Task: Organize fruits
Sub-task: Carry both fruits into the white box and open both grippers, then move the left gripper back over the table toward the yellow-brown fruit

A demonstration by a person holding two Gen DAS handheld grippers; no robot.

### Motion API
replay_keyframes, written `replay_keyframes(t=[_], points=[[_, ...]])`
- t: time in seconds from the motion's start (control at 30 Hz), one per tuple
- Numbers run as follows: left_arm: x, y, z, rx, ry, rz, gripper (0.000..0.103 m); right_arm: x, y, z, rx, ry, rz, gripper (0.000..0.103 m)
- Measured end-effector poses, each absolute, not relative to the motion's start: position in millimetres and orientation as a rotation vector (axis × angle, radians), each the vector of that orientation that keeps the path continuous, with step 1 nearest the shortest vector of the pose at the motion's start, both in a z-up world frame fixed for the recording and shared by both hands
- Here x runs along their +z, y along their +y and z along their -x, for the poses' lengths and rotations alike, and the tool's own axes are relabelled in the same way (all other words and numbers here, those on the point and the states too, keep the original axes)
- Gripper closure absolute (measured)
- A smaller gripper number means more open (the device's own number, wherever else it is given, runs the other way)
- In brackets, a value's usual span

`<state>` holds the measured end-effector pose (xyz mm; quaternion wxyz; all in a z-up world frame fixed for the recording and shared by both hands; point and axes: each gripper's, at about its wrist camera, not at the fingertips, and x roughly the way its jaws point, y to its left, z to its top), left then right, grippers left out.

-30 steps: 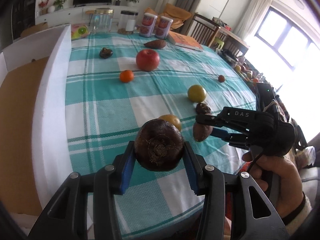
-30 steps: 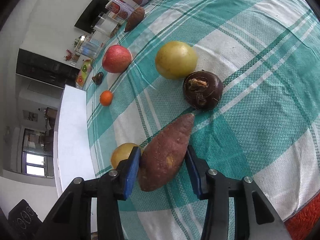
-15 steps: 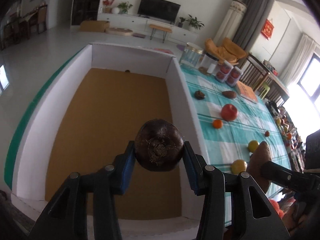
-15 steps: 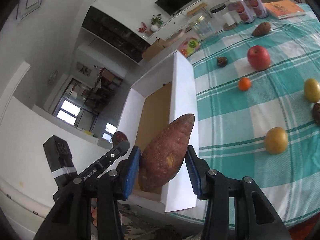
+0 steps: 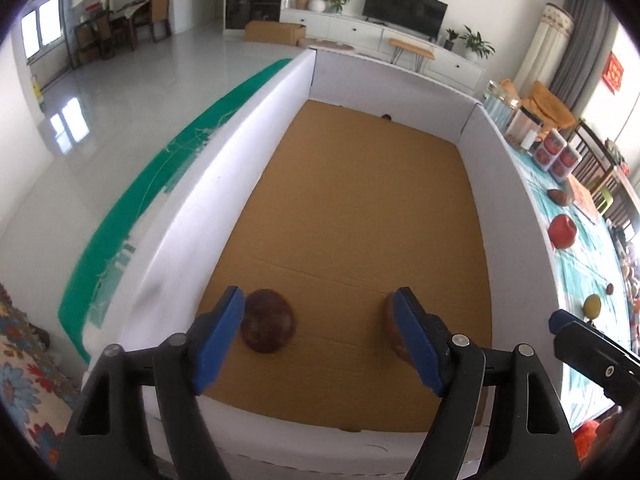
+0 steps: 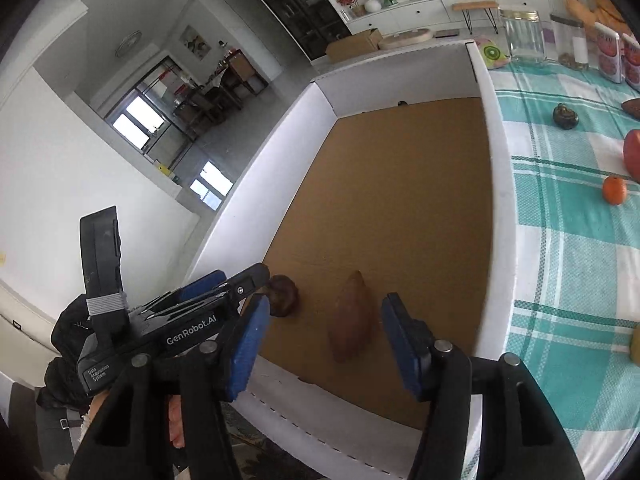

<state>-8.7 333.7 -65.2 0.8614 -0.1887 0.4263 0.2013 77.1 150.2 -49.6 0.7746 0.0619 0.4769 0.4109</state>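
The room is a bright living space: glossy pale floor (image 5: pixel 132 92), a dark TV (image 5: pixel 404 8) on a long white cabinet (image 5: pixel 384 38), potted plants, and windows at the far left. The surface (image 6: pixel 560 216) wears a teal-and-white checked cloth. Along its left edge stands a big white-walled box (image 5: pixel 248 168) with a brown cardboard floor.

Both hand-held grippers hover over the box's near end. The left hand-held gripper (image 5: pixel 320 336) has just been opening and stands wide; a dark round fruit (image 5: pixel 267 326) lies on the box floor just inside its left finger, free of the pads. The right hand-held gripper (image 6: pixel 324 340) has also just been opening; a sweet potato (image 6: pixel 352 316) lies loose on the box floor between its fingers.

Still on the cloth are a red apple (image 5: pixel 562 231), an orange (image 6: pixel 614 190), a small dark fruit (image 6: pixel 565 116) and a yellow fruit (image 5: pixel 592 306), all well apart.

In the left view the sweet potato is mostly hidden behind the right finger. The apple is cut off at the right view's edge. A tiny dark speck at the box's far wall is too small to tell.
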Motion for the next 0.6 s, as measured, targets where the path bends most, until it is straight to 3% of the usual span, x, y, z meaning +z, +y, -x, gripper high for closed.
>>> replay_keyframes(t=[0.23, 0.6], points=[[-33.2, 256.6, -10.6, 0.176, 0.797, 0.352, 0.024, -31.6, 34.5, -58.1, 0.616, 0.856, -0.161, 0.013], [-36.3, 80.2, -43.3, -0.292, 0.847, 0.255, 0.024, -53.9, -141.2, -27.0, 0.046, 0.681, -0.15, 0.005]])
